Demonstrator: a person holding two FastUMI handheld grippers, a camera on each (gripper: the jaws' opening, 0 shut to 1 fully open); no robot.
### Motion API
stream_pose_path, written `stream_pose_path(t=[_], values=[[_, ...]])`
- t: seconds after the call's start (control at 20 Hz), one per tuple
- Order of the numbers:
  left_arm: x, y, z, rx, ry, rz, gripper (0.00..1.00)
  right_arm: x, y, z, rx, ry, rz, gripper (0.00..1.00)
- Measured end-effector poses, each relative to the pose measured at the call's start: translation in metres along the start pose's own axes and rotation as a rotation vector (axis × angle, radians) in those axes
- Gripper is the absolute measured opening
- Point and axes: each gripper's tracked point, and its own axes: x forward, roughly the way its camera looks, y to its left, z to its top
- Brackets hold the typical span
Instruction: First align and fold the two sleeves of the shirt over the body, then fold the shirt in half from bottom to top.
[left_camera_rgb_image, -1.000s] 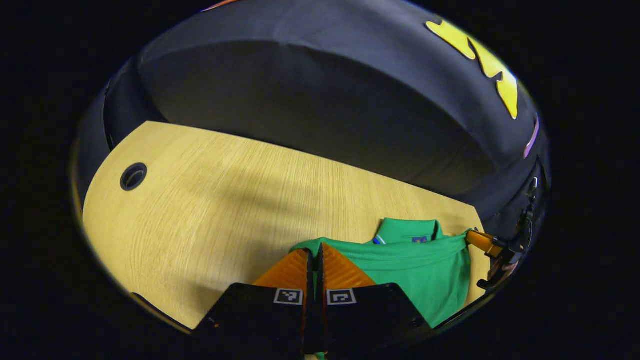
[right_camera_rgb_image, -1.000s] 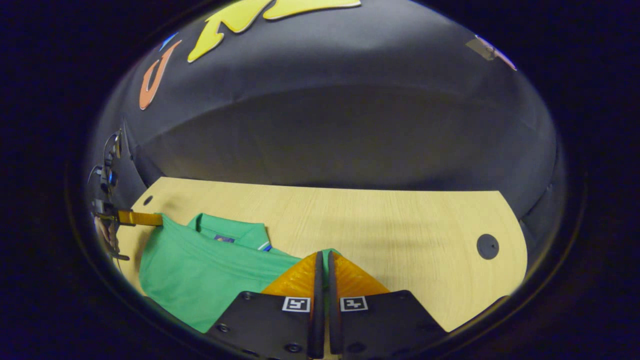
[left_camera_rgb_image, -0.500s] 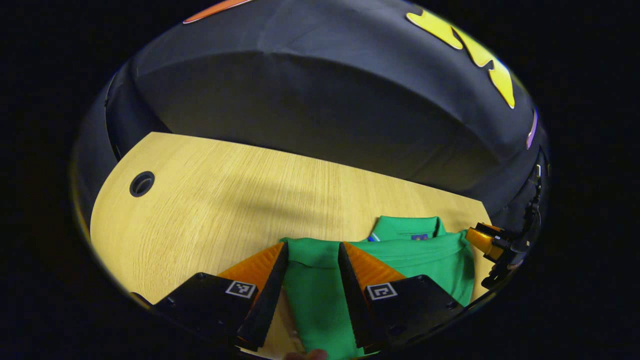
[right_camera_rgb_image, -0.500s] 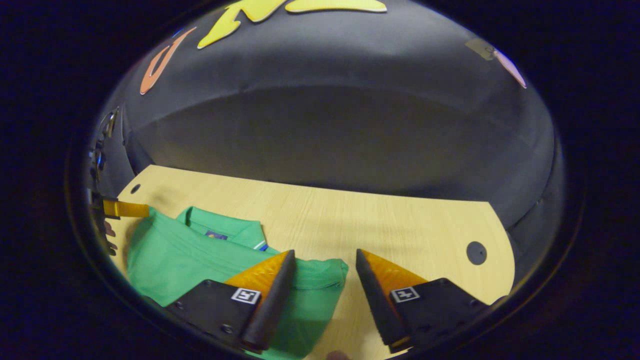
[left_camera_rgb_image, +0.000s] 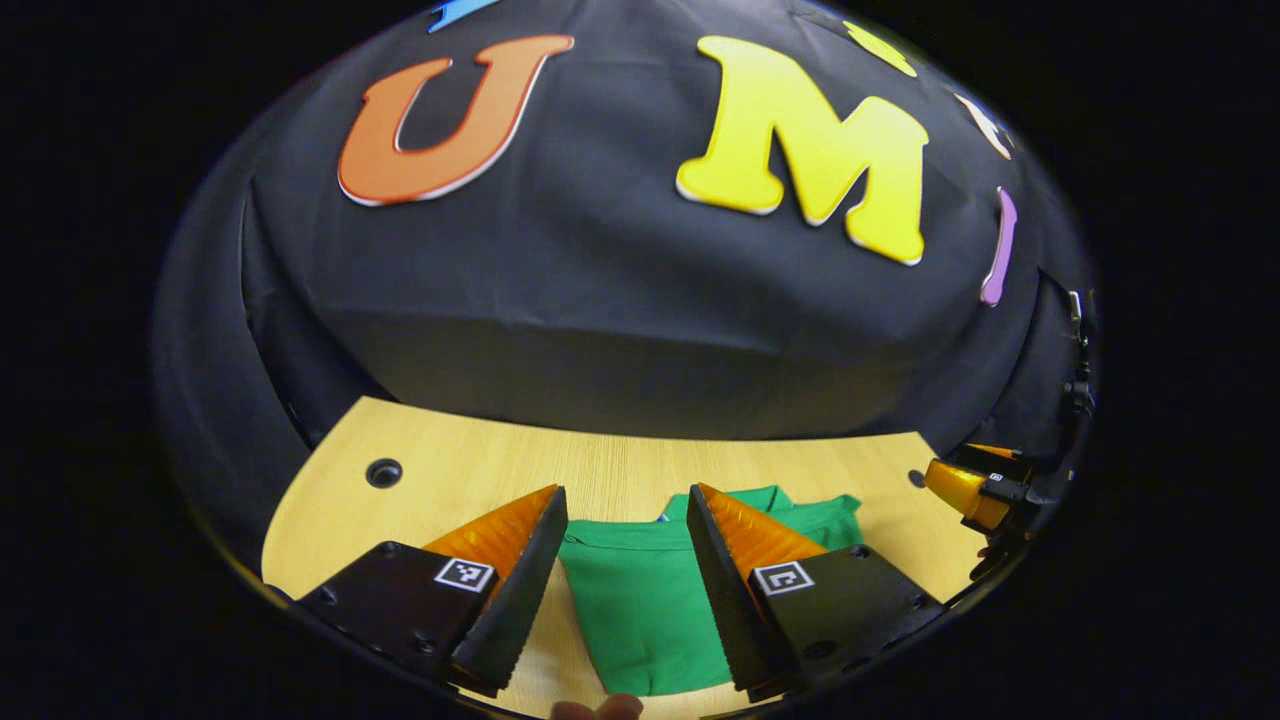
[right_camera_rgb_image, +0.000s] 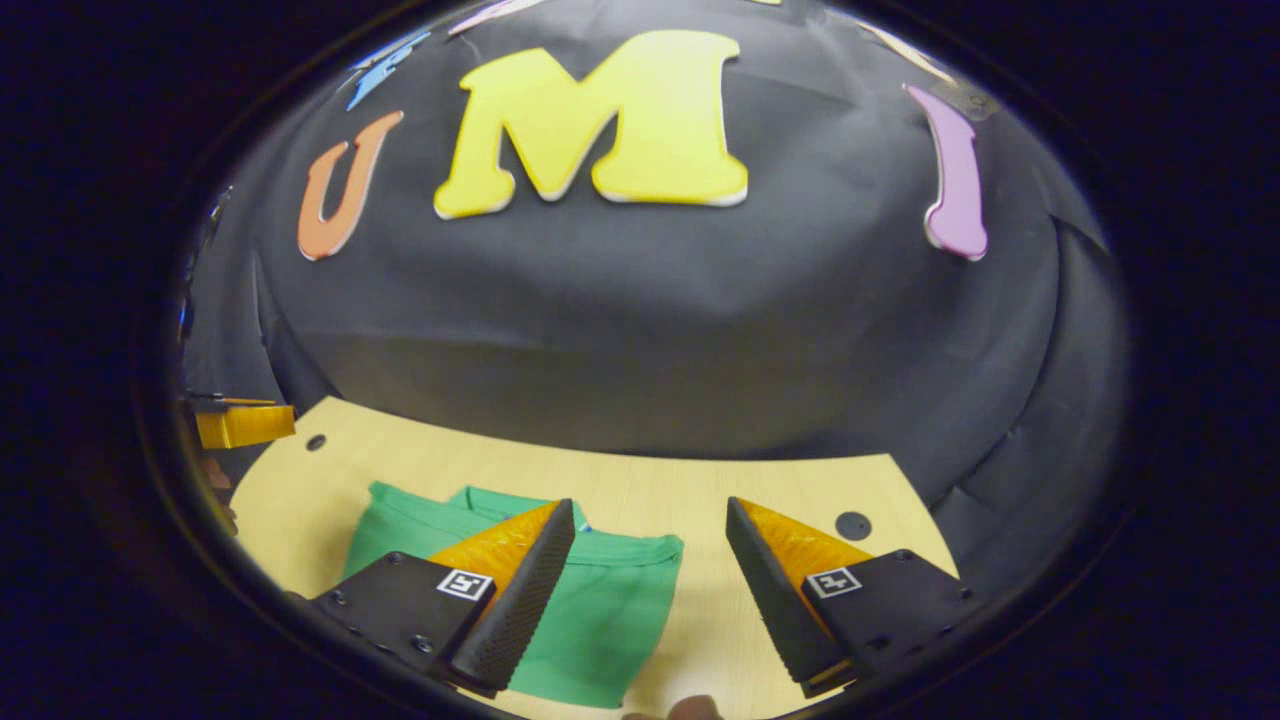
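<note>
**Status: folds appear complete**

The counter (left_camera_rgb_image: 620, 470) carries the shirt (left_camera_rgb_image: 640, 610), lying flat as a compact folded rectangle near the front edge, collar at the far side. The sleeves and the bottom-to-top fold look done. The left tool (left_camera_rgb_image: 622, 540) and right tool (right_camera_rgb_image: 650, 560) hover above the shirt, jaws wide apart, holding nothing. Probably nothing is left.

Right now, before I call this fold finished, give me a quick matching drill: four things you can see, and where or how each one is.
Things:
1. shirt
2. left hand-held gripper
3. table
4. collar

States:
A. bare light wood with a round hole
B. open, above the cloth
C. folded, lying flat
D. at the shirt's far edge

Pairs: 1-C, 2-B, 3-A, 4-D
</note>
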Motion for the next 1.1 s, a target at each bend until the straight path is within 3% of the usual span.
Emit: stream_pose_path(t=[0.2, 0.4, 0.45, 0.5, 0.55, 0.65, 0.7, 0.75, 0.8, 0.85, 1.1], values=[[-0.099, -0.016, 0.049, 0.019, -0.149, 0.015, 0.79, -0.11, 0.005, 0.066, -0.017, -0.188, -0.024, 0.97], [-0.196, -0.033, 0.079, 0.052, -0.327, 0.034, 0.82, -0.203, 0.024, 0.084, -0.019, -0.307, -0.026, 0.97], [-0.215, -0.035, 0.083, 0.054, -0.364, 0.035, 1.0, -0.223, 0.028, 0.083, -0.013, -0.32, -0.021, 0.91], [-0.233, -0.04, 0.087, 0.057, -0.403, 0.034, 0.99, -0.248, 0.033, 0.078, -0.004, -0.324, -0.019, 0.91], [-0.251, -0.045, 0.085, 0.065, -0.429, 0.032, 0.98, -0.267, 0.038, 0.07, 0.01, -0.321, -0.015, 0.97], [-0.285, -0.047, 0.076, 0.096, -0.465, 0.058, 0.98, -0.297, 0.048, 0.05, 0.032, -0.31, -0.003, 0.97], [-0.297, -0.05, 0.068, 0.106, -0.473, 0.059, 0.98, -0.307, 0.048, 0.042, 0.036, -0.313, -0.013, 0.91], [-0.308, -0.053, 0.06, 0.108, -0.48, 0.058, 0.98, -0.318, 0.047, 0.037, 0.042, -0.325, -0.018, 0.91], [-0.318, -0.053, 0.052, 0.103, -0.483, 0.057, 0.98, -0.329, 0.047, 0.031, 0.048, -0.342, -0.021, 0.97], [-0.326, -0.055, 0.044, 0.099, -0.485, 0.059, 0.98, -0.339, 0.047, 0.026, 0.046, -0.358, -0.027, 0.91], [-0.338, -0.062, 0.013, 0.123, -0.47, 0.061, 0.98, -0.366, 0.05, 0.001, 0.029, -0.386, -0.052, 0.91]])
